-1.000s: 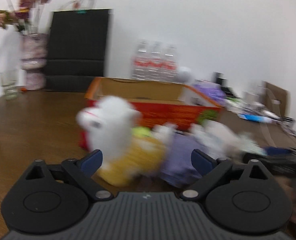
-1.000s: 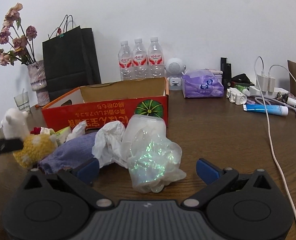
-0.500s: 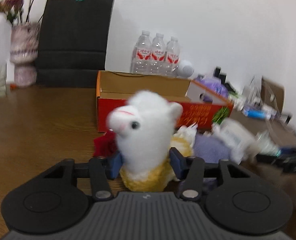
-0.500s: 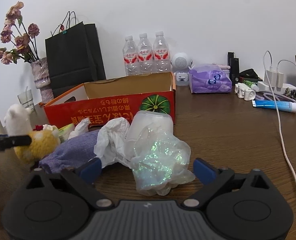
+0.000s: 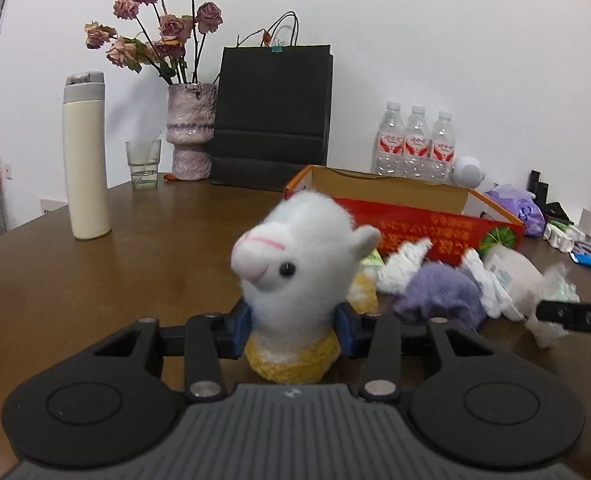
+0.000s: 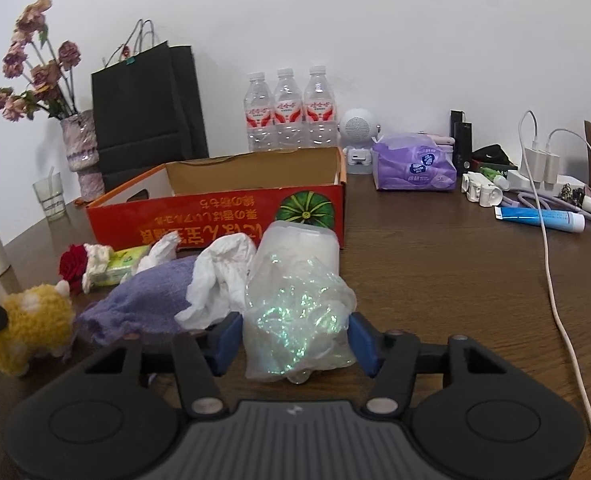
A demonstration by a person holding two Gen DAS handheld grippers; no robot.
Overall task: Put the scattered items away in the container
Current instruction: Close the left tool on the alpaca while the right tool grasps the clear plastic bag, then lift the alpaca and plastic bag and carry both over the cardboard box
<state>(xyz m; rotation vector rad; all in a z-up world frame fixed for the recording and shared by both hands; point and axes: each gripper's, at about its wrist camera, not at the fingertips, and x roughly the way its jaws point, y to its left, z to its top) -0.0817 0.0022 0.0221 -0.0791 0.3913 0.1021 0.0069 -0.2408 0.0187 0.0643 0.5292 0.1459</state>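
My left gripper (image 5: 293,330) is shut on the neck of a white and yellow plush alpaca (image 5: 295,268); its yellow body shows in the right wrist view (image 6: 27,324). My right gripper (image 6: 295,344) is closed around a crumpled iridescent plastic bag (image 6: 297,316) that lies on the table. Behind it lie white tissue (image 6: 219,276), a purple cloth (image 6: 151,300), a green packet (image 6: 125,266) and a red rose (image 6: 71,266). The red cardboard box (image 6: 223,216) stands open just behind the pile; it also shows in the left wrist view (image 5: 423,224).
A cream thermos (image 5: 85,160), a glass (image 5: 143,164), a flower vase (image 5: 189,132) and a black paper bag (image 5: 273,116) stand at the back left. Three water bottles (image 6: 289,108), a purple tissue pack (image 6: 413,166), a blue tube (image 6: 541,218) and white cables (image 6: 551,280) are on the right.
My left gripper has closed on the alpaca and turned it leftward. My right gripper has moved forward and closed around the plastic bag.
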